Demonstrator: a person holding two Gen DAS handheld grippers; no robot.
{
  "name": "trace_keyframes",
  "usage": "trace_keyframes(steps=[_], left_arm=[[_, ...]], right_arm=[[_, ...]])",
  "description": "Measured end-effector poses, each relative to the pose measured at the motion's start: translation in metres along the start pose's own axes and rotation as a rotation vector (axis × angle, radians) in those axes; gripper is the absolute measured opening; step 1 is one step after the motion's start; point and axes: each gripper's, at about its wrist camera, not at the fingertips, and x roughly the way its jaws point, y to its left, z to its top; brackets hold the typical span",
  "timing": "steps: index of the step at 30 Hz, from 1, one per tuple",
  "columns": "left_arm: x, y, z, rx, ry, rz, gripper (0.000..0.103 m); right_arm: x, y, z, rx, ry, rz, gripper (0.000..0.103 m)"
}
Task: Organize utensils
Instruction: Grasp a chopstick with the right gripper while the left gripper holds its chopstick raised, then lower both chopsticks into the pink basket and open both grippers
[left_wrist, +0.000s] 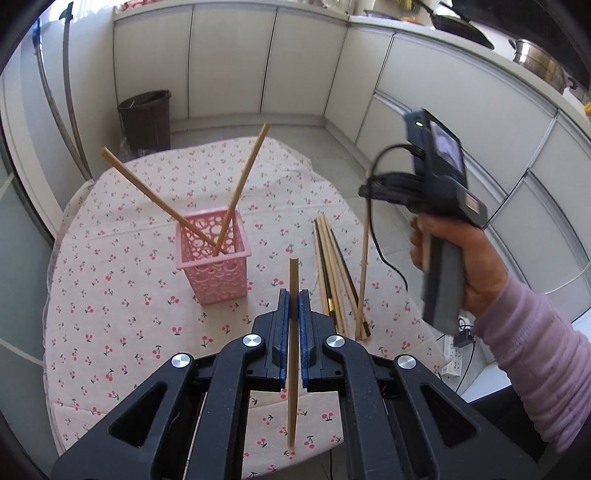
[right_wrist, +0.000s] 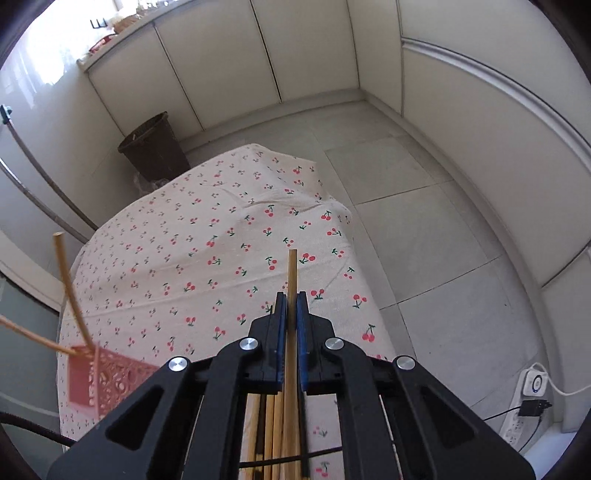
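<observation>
Left tool (left_wrist: 294, 295) clamping chopstick (left_wrist: 293, 280), pink basket (left_wrist: 214, 254)

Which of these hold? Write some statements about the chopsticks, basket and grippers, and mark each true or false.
1. The pink basket holds two chopsticks. True.
2. The left gripper is empty. False: its fingers clamp a wooden chopstick.
3. The right gripper is shut on a chopstick. True.
4. The basket lies on its side. False: it stands upright on the cherry-print tablecloth.
5. Loose chopsticks lie on the cloth beside the basket. True.
</observation>
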Motion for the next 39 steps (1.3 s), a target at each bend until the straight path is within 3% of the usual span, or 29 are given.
trace_keyframes(steps=[5,12,20,25,31,35,37,39], left_arm=[[-0.023,0.006,-0.003,-0.016,-0.064,-0.004,0.004],[-0.053,0.021,0.002,-0.071,-0.147,0.011,0.004],[-0.084,0.034,0.046,-0.123,-0.279,0.07,0.004],[-0.094,0.04,0.076,-0.175,-0.355,0.113,0.004],[-0.084,0.043,0.101,-0.193,-0.415,0.196,0.004],[-0.055,0.057,0.101,-0.228,-0.383,0.226,0.008],[-0.045,0.068,0.099,-0.261,-0.36,0.216,0.018],[-0.045,0.077,0.095,-0.301,-0.343,0.212,0.018]], right_arm=[[-0.069,-0.001,-0.016,0.038,-0.047,0.109,0.006],[-0.14,0.035,-0.041,-0.066,-0.159,0.174,0.006],[-0.197,0.064,-0.024,-0.115,-0.261,0.287,0.006],[-0.212,0.068,-0.002,-0.098,-0.282,0.362,0.006],[-0.222,0.079,0.016,-0.104,-0.317,0.384,0.006],[-0.212,0.086,0.019,-0.115,-0.303,0.387,0.006],[-0.205,0.088,0.02,-0.115,-0.285,0.392,0.006],[-0.2,0.091,0.02,-0.115,-0.278,0.393,0.006]])
